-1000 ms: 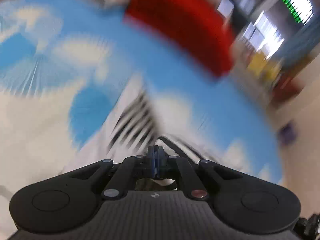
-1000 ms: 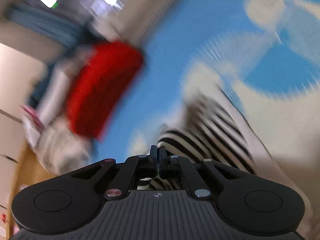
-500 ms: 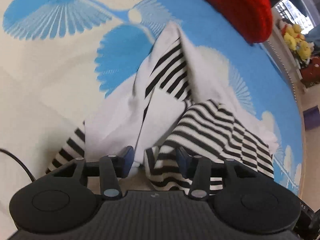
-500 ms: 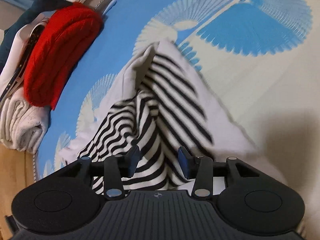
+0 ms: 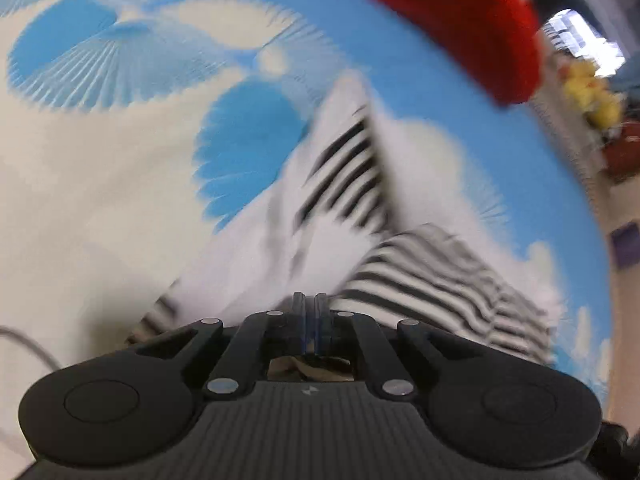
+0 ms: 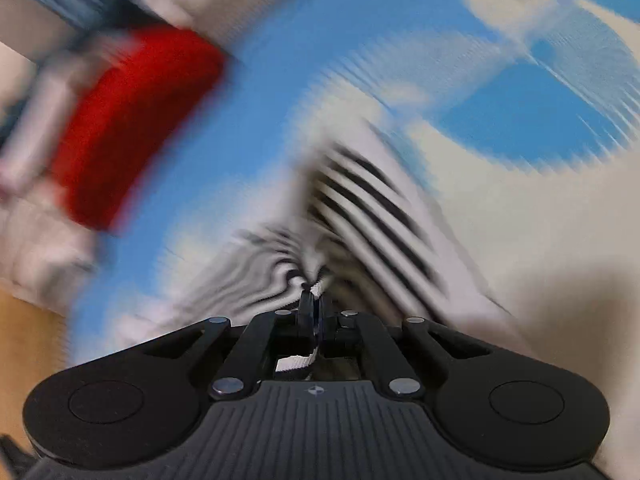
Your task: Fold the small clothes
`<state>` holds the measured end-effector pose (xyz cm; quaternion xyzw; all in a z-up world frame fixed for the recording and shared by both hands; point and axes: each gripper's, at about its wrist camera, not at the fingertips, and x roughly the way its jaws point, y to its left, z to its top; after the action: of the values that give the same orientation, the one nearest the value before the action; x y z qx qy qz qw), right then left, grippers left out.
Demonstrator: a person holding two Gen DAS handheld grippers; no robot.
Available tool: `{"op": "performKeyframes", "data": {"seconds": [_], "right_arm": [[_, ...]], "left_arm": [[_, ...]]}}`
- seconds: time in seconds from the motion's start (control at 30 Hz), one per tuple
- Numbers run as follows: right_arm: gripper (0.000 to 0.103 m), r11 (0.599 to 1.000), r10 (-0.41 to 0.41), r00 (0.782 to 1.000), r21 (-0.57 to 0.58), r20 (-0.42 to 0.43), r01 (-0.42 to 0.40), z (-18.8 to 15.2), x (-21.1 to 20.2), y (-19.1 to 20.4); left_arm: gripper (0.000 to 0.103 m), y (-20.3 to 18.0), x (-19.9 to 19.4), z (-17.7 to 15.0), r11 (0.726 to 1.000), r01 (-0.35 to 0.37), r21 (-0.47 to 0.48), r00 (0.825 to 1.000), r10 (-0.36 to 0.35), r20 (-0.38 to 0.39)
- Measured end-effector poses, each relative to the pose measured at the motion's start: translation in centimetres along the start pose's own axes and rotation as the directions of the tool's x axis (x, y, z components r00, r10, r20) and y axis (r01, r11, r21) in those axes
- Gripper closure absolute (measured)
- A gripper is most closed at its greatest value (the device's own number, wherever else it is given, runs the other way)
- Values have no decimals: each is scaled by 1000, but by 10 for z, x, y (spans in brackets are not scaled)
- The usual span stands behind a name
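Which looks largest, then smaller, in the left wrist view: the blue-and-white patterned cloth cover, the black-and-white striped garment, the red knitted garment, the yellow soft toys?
1. Blue-and-white patterned cloth cover
2. Black-and-white striped garment
3. Red knitted garment, partly cut off by the frame; farther away, so its rank against the striped one is unsure
4. Yellow soft toys

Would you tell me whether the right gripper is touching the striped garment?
Touching: the right wrist view shows the right gripper shut on the striped garment.

Left gripper (image 5: 310,312), right gripper (image 6: 314,306): fingers closed.
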<state>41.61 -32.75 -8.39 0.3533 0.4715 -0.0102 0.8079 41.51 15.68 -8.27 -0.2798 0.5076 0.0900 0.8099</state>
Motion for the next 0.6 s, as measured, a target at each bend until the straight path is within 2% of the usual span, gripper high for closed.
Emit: {"op": "performKeyframes", "data": {"seconds": [0.03,0.07,0.1,0.17,0.2,0.23,0.27,0.3,0.33,0.37,0.4,0.47,0.5,0.53,0.57,0.6], "right_arm": [[97,995,-97,995,6,-22,97,-3,6,-5],[97,986,-169,986,3,-5,169,-5,6,-7],[97,980,-196,979,-25,49,197,-5,-1,-2],[94,960,-189,960,-166,208,225,-5,-20,24],[90,943,-144,947,-251,288,220,-9,-30,40],[79,936,-66,944,-307,323,171,-12,-37,49],[75,944,33,955,-324,296,68,-13,-39,53],[75,952,118,966,-304,229,-44,-14,-34,53],[75,955,152,973,-281,172,-99,-14,-27,52],[75,959,152,982,-258,114,-118,-17,-15,52],[74,962,122,989,-256,81,-98,-21,-6,52],[67,954,26,1000,-299,5,-23,-26,16,54],[67,944,-39,999,-329,-31,27,-29,25,54],[67,934,-103,994,-348,-43,82,-32,32,53],[67,930,-134,990,-351,-33,114,-34,35,52],[67,932,-128,991,-346,-25,112,-36,36,54]], "left_arm": [[100,1,-4,0,1000,-21,15,999,20,27],[100,-5,-12,1,998,-26,56,997,22,77],[99,-10,-20,2,995,-21,93,992,9,122],[98,-18,-36,4,991,54,125,979,-77,187],[98,-21,-38,3,986,103,129,973,-127,191],[98,-25,-37,2,980,144,136,970,-167,175],[98,-27,-32,1,977,162,141,972,-183,146],[96,-28,-23,-2,979,151,138,980,-166,108],[95,-27,-12,-3,983,122,134,989,-131,65],[95,-25,2,-5,989,72,133,997,-73,-1],[96,-20,14,-8,991,34,126,999,-28,-47],[96,-12,15,-5,997,42,72,999,-39,-36],[96,-14,11,-1,996,44,76,999,-42,-35],[94,-18,4,0,993,54,104,999,-53,-10],[94,-23,-4,1,988,63,141,997,-68,30],[94,-27,-10,2,983,75,167,995,-85,50]]}}
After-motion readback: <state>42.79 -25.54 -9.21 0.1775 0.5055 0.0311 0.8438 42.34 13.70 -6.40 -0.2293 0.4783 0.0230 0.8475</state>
